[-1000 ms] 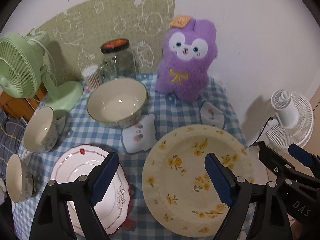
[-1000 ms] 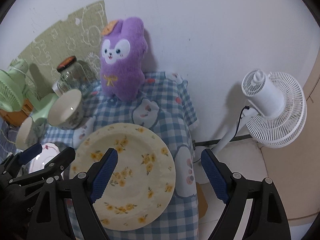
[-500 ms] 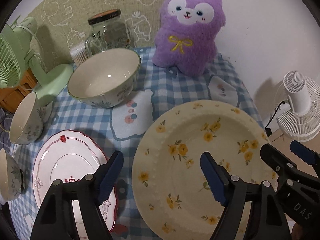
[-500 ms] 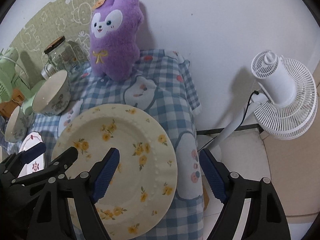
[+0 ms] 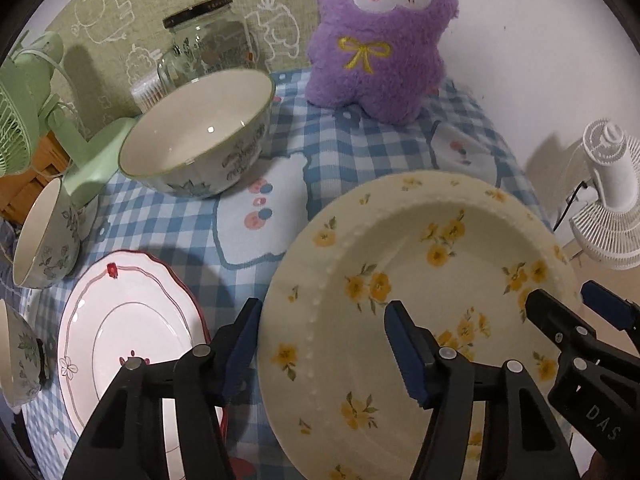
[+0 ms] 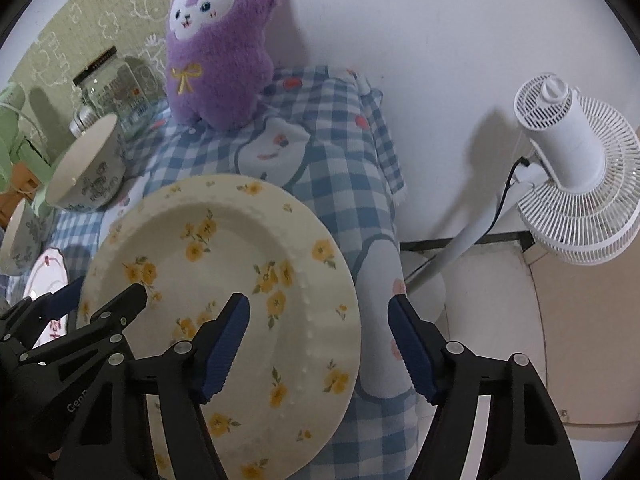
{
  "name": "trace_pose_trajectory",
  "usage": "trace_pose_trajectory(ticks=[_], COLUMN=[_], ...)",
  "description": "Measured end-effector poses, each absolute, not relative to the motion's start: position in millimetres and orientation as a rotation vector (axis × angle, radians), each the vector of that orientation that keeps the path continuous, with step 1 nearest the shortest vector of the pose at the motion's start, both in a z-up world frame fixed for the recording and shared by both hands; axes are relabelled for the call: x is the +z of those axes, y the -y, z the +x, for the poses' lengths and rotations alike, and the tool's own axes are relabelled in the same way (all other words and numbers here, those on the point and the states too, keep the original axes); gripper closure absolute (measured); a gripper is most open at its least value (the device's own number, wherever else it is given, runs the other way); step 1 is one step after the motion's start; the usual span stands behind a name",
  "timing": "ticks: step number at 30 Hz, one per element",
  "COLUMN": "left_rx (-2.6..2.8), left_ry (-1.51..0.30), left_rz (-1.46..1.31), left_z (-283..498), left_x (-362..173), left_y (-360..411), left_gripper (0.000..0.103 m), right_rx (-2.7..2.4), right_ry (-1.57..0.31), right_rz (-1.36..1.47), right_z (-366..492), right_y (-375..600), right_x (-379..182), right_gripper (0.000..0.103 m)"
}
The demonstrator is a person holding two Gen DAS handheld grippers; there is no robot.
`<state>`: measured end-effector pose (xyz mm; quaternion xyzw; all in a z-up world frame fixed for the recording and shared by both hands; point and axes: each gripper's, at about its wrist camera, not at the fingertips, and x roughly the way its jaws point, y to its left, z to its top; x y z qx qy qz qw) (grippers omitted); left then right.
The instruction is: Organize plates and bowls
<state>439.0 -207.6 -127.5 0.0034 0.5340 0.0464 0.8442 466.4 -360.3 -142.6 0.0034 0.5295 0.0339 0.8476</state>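
A cream plate with yellow flowers point(image 5: 420, 272) lies on the checked tablecloth point(image 5: 256, 264) near the table's right edge. My left gripper point(image 5: 324, 354) straddles its left rim, one finger outside the rim and one over the plate's inside. The jaws are closing, and the pads stand apart from the plate. My right gripper point(image 6: 320, 348) straddles the right rim of the plate point(image 6: 224, 264) in the same way, jaws closing, pads apart from it. A white plate with a red rim point(image 5: 128, 344) lies to the left. A large bowl point(image 5: 200, 136) and two small bowls point(image 5: 44, 236) point(image 5: 16, 356) stand beyond.
A purple plush toy point(image 5: 380, 40), a glass jar point(image 5: 212, 36) and a green fan point(image 5: 40, 100) stand along the back wall. The cloth drapes over the table's right edge point(image 6: 376, 240). A white fan point(image 6: 576, 172) stands on the floor beside it.
Both grippers have come down close over the flowered plate, one at each rim. Both pairs of jaws have narrowed. The dishes have not moved.
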Motion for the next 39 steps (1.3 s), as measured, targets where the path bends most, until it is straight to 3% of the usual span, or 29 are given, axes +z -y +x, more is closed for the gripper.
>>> trace_pose_trajectory(ticks=[20,27,39], left_rx=[0.087,0.08,0.045], left_ry=[-1.12,-1.13,-1.154], left_rz=[0.005,-0.016,0.004], left_z=[439.7,439.9,428.3], left_x=[-132.4,-131.2,-128.0], left_y=[203.2,198.2,195.9], left_gripper=[0.039,0.047,0.048], right_rx=[0.077,0.057,0.066], right_ry=[-1.152,-1.156,-1.161], right_rz=[0.037,0.025,-0.015], right_z=[469.7,469.8,462.9], right_y=[351.3,350.5,349.8], right_x=[-158.4,-155.7,-148.2], right_gripper=[0.041,0.046,0.05])
